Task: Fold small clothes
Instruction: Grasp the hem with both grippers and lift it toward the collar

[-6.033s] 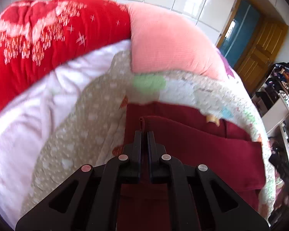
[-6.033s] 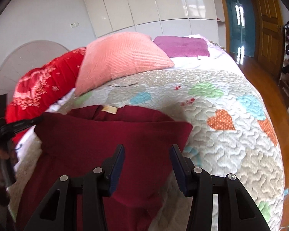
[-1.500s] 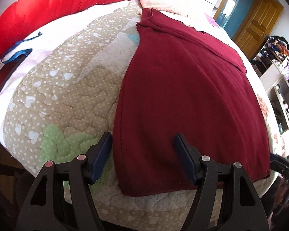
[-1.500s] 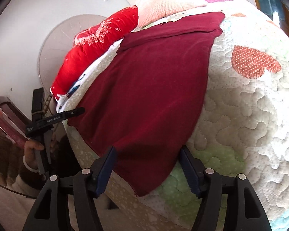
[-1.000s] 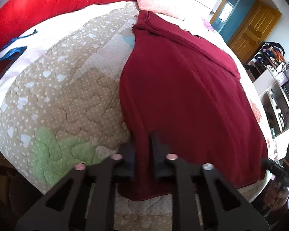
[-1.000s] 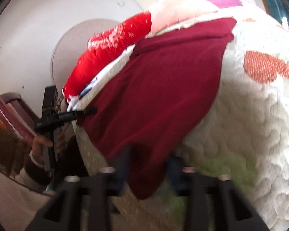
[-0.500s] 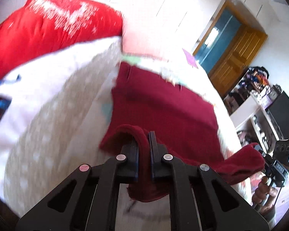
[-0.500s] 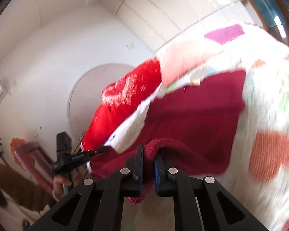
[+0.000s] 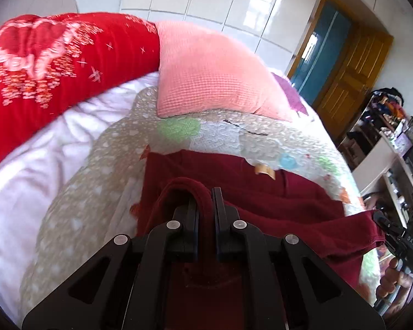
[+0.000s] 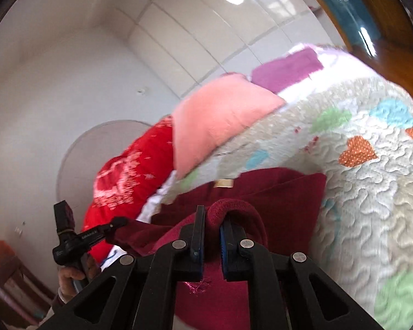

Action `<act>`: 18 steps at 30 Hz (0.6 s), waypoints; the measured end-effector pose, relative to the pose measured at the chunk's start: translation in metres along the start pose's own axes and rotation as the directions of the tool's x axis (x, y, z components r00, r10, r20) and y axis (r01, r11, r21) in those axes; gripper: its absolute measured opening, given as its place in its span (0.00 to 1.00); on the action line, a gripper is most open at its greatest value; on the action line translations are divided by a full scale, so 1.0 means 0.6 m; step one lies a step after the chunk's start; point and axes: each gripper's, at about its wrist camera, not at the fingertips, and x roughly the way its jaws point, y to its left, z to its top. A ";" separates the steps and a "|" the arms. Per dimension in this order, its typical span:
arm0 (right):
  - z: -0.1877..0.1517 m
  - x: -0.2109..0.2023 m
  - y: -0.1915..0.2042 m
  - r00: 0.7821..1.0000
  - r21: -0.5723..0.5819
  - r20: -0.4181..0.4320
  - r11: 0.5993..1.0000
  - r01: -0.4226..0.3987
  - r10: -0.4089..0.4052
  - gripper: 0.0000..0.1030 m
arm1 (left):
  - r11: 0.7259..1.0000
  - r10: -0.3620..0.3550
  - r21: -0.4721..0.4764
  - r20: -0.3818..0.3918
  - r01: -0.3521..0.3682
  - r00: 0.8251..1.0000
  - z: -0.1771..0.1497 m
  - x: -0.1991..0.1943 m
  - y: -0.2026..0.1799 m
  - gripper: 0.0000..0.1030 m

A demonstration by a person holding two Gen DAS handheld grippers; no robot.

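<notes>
A dark red garment (image 9: 275,200) lies on the bed, its tan neck label (image 9: 264,171) at the far edge. My left gripper (image 9: 205,199) is shut on one hem corner, which loops over its fingers above the garment's upper half. My right gripper (image 10: 213,217) is shut on the other hem corner, and the same garment (image 10: 286,200) and label (image 10: 224,183) lie beyond it. The lifted hem hangs stretched between the two grippers. Each wrist view catches the other tool at its edge: the right gripper (image 9: 380,220) and the left gripper (image 10: 119,222), each in a hand.
A pink pillow (image 9: 206,74) and a red quilt (image 9: 41,63) lie just past the garment's collar. A purple cloth (image 10: 286,68) sits farther back. The heart-patterned bedspread (image 10: 371,192) spreads to the right. Shelves (image 9: 393,143) and a wooden door (image 9: 347,68) stand beyond the bed.
Both grippers went from open at the hem to shut on its corners. They then lifted the hem and carried it across the garment toward the collar.
</notes>
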 end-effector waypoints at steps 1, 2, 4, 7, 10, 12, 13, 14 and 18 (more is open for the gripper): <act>0.009 0.016 -0.011 1.000 0.008 -0.007 1.000 0.017 -0.017 0.08 | 1.000 0.014 -0.001 -0.019 -0.014 1.000 0.005 0.020 0.000 0.06; 0.017 0.036 -0.024 0.999 0.024 -0.018 0.999 0.034 -0.034 0.08 | 1.000 0.026 -0.010 -0.035 -0.027 0.999 0.011 0.039 0.002 0.07; 0.033 0.075 -0.058 0.995 0.071 -0.062 0.994 0.085 -0.080 0.10 | 0.999 0.016 -0.032 -0.057 -0.018 0.998 0.021 0.076 0.013 0.10; 0.049 0.097 -0.096 0.991 0.135 -0.085 0.985 0.110 -0.099 0.22 | 0.999 -0.014 -0.037 -0.075 0.011 0.997 0.031 0.100 0.027 0.15; 0.060 0.079 -0.102 0.993 0.125 -0.052 0.986 0.113 -0.107 0.41 | 1.000 -0.018 -0.018 -0.090 0.017 0.996 0.037 0.101 0.034 0.16; 0.067 0.060 -0.099 0.991 0.094 -0.024 0.986 0.135 -0.133 0.41 | 1.000 -0.027 -0.014 -0.101 0.025 0.994 0.041 0.096 0.035 0.16; 0.069 0.052 -0.096 0.992 0.085 -0.019 0.988 0.125 -0.124 0.41 | 1.000 -0.030 -0.008 -0.100 0.029 0.995 0.042 0.091 0.034 0.16; 0.068 0.044 -0.086 0.993 0.062 -0.019 0.991 0.118 -0.117 0.41 | 1.000 -0.031 0.002 -0.093 0.031 0.995 0.044 0.084 0.031 0.16; 0.057 0.052 -0.038 0.981 -0.109 -0.046 0.977 0.183 -0.188 0.41 | 0.998 -0.060 0.016 -0.072 0.062 0.996 0.052 0.066 0.022 0.34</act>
